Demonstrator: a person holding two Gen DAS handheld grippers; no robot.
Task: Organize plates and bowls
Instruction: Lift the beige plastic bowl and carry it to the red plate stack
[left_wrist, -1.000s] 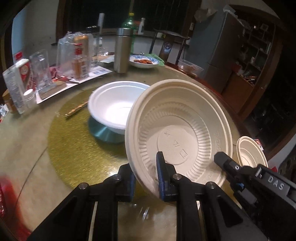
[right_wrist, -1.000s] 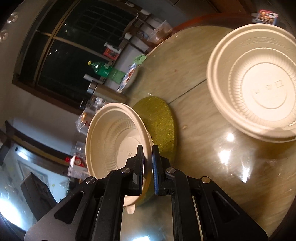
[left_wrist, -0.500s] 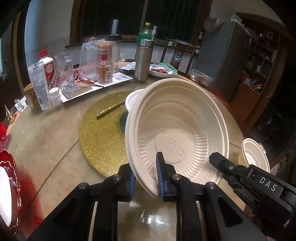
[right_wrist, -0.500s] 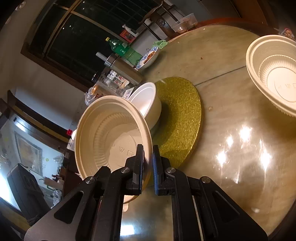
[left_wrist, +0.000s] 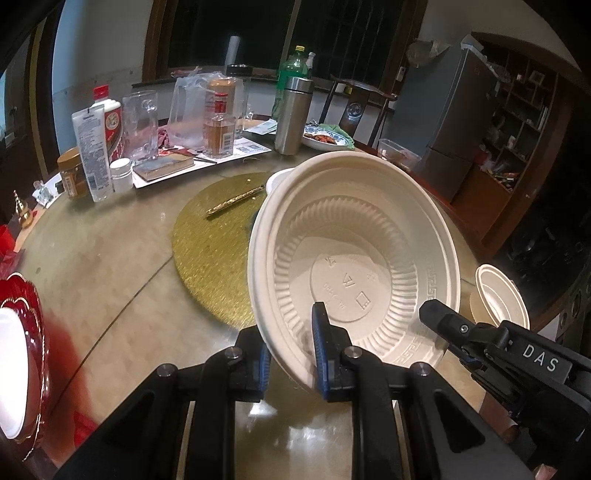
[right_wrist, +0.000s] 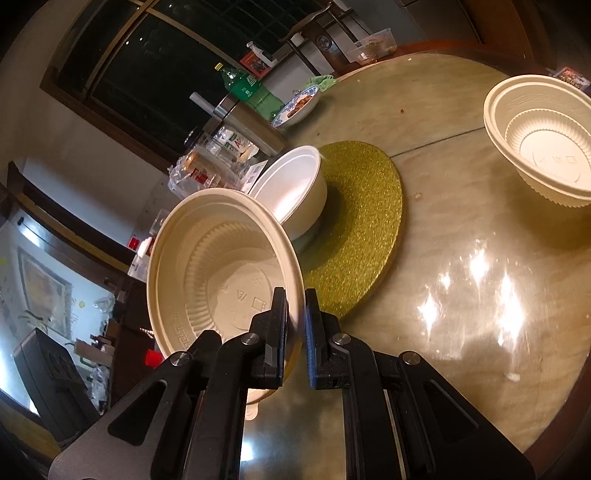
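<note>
A large beige ribbed bowl hangs tilted above the table, its inside facing both cameras. My left gripper is shut on its lower left rim. My right gripper is shut on the rim of the beige bowl; in the left wrist view the right gripper meets the lower right rim. A white foam bowl stands on the gold round mat behind, mostly hidden in the left wrist view. A second beige bowl sits apart near the table's right edge. The left gripper does not show in the right wrist view.
A red plate with a white centre lies at the near left of the round table. Bottles, a steel flask, jars, a glass mug and a food dish crowd the far side. A gold pen lies on the mat.
Both grippers have drawn back toward the near edge with the beige bowl. The white bowl and the mat look farther off, and the second beige bowl looks smaller.
</note>
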